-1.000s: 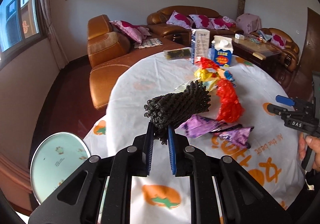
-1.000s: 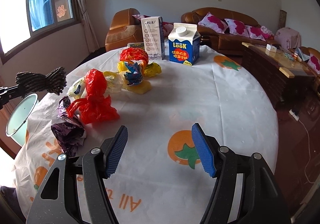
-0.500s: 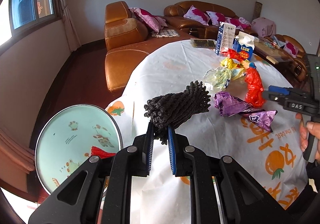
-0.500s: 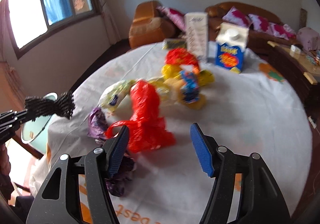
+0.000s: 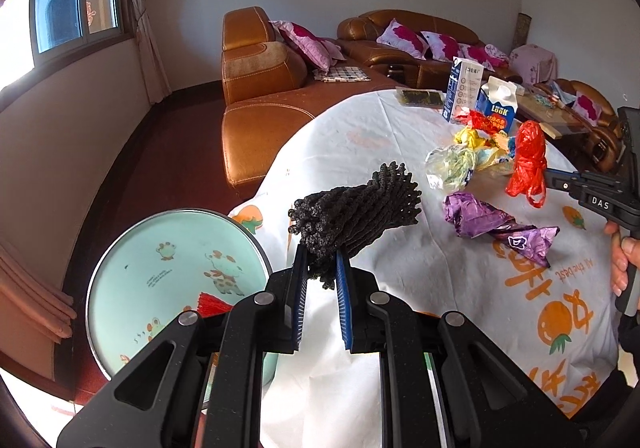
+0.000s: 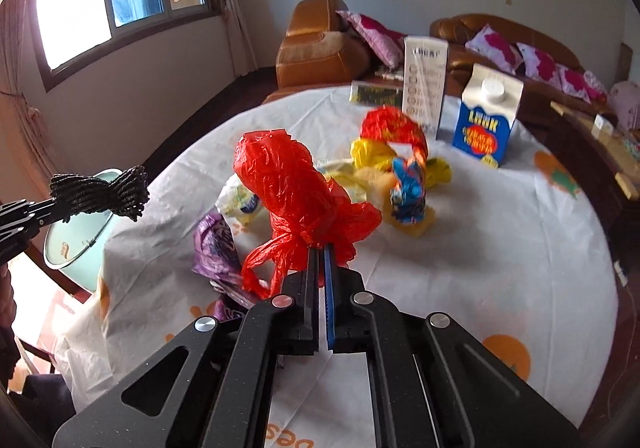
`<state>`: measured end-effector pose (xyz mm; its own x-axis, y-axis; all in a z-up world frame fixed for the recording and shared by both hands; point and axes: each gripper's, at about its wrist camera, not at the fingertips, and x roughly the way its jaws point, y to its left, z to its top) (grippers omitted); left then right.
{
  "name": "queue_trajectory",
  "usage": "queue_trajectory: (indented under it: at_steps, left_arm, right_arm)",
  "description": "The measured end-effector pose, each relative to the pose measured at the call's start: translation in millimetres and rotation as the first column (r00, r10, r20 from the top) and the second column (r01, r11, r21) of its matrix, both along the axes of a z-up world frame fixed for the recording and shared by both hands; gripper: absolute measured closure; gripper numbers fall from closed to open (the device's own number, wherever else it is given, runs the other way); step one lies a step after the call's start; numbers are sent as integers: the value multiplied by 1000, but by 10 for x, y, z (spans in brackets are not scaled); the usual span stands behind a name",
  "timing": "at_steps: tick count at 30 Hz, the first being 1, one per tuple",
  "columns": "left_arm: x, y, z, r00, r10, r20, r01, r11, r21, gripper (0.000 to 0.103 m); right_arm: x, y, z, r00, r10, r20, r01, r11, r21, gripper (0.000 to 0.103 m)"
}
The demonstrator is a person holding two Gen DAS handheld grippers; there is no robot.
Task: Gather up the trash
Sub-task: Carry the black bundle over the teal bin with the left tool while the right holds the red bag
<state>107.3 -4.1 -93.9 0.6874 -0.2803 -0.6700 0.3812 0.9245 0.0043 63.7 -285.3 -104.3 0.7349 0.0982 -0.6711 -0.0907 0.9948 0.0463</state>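
My right gripper [image 6: 319, 254] has its jaws clamped on a red plastic bag [image 6: 292, 192]: light, floppy, slippery, best pinched at its bunched neck. My left gripper [image 5: 321, 272] jaws clamp a springy black mesh bundle [image 5: 356, 212] above the bench [image 5: 400, 268].

Your left tool [image 5: 321, 280] and right tool [image 6: 321, 260] are matte black with silver screws and ribbed blue pads [image 5: 343, 296]; white "DAS" lettering marks the right one's side.
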Motion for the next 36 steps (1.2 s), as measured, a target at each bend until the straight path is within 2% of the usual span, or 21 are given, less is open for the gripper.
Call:
queue_trajectory:
  at_steps: [9,17,29,36]
  left_arm:
    - [-68,167,67,999,39,32,-40,999,33,89]
    - [-50,443,75,993,110,33,-111,993,42,89]
    - [2,898,55,967,252,38,-255,962,99,89]
    - [2,1024,9,956,290,43,-293,945,146,89]
  right_arm:
    - [130,277,233,997,58,47,-57,998,-26,100]
    - [345,646,351,989,131,63,-128,991,-48,100]
    - [621,1304,411,967,249,52,-244,965,-92,100]
    - [729,1680,364,949,315,32,-309,944,-119,100]
